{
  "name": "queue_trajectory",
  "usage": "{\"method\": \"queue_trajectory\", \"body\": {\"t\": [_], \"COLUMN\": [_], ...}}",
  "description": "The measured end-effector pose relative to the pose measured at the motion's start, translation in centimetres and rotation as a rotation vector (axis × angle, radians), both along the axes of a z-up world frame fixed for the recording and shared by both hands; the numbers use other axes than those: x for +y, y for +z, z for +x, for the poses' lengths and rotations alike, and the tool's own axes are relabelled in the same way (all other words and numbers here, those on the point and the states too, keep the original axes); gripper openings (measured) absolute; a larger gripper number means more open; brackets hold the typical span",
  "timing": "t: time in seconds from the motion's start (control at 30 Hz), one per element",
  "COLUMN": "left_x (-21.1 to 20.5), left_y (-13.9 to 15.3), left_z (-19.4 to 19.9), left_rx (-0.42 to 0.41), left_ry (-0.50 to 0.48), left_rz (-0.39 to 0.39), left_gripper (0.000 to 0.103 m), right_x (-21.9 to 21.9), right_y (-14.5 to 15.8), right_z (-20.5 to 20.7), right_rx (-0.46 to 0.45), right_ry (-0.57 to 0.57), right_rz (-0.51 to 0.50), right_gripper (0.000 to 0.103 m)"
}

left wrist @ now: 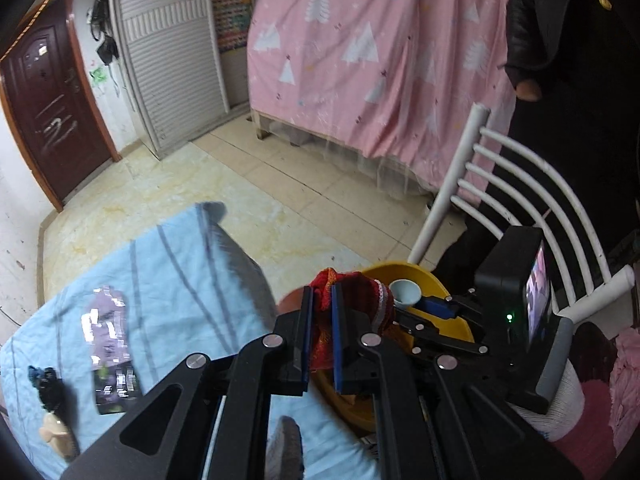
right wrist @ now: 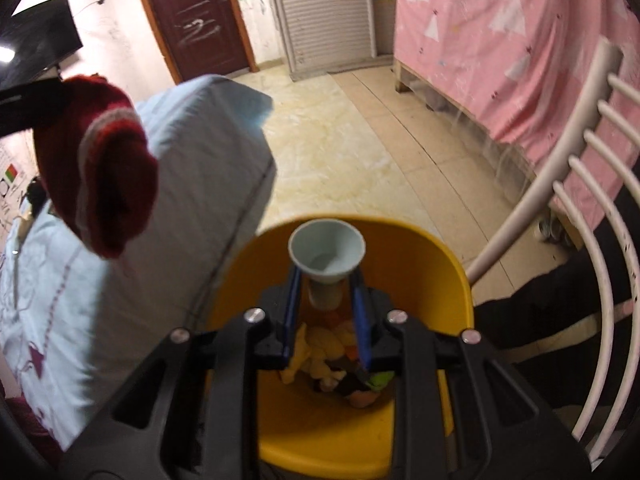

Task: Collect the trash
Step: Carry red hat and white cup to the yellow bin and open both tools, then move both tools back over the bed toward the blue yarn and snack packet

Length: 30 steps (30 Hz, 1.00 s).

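Pinching a red knitted sock (left wrist: 352, 300), left gripper (left wrist: 322, 300) jaws nearly together, right gripper (right wrist: 326, 284) clamping a pale funnel-shaped cup (right wrist: 326, 248) above yellow bin (right wrist: 420, 248), sock at ten o'clock.

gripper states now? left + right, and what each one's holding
Left gripper: shut on the red knit cloth.
Right gripper: shut on the pale blue funnel, above the yellow bin.

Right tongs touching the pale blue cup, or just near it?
Touching. The right wrist view shows the right tongs with both blue pads pressed against the pale blue cup, held above the yellow bin.
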<state>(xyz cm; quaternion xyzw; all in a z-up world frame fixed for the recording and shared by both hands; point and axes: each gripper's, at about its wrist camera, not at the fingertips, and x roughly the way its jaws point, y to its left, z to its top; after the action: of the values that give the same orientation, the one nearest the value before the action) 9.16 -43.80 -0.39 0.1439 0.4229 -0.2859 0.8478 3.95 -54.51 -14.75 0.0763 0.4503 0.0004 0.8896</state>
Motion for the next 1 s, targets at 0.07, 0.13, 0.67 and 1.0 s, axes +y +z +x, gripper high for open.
{"method": "queue_trajectory", "body": {"t": [0.07,0.13,0.67,1.0], "left_x": [-1.2,-1.9,-1.3,4.8], "left_y": [-1.1,-1.9,-3.1,0.2], "left_z": [0.1,0.1,-0.3,-0.2], "left_rx": [0.021,0.035,0.087,0.014], "left_ry": [-0.014,-0.027,-0.052,0.019], "left_rz": [0.013,0.018,0.007,-0.025], "left_gripper": [0.000,0.000,0.049,0.049], "right_x": [-0.6,-1.3,-1.6,2.9], "right_y": [-0.7,-1.4,-1.4,2.7], "right_z": [-0.2,-0.6,-1.6,-0.5], "right_rx": [0.013,0.029,0.036,-0.016], "right_ry": [-0.014,-0.030,-0.063,0.010], "right_rz": [0.004,0.011,0.015,-0.040], "right_gripper": [0.023,0.023,0.050,0.052]}}
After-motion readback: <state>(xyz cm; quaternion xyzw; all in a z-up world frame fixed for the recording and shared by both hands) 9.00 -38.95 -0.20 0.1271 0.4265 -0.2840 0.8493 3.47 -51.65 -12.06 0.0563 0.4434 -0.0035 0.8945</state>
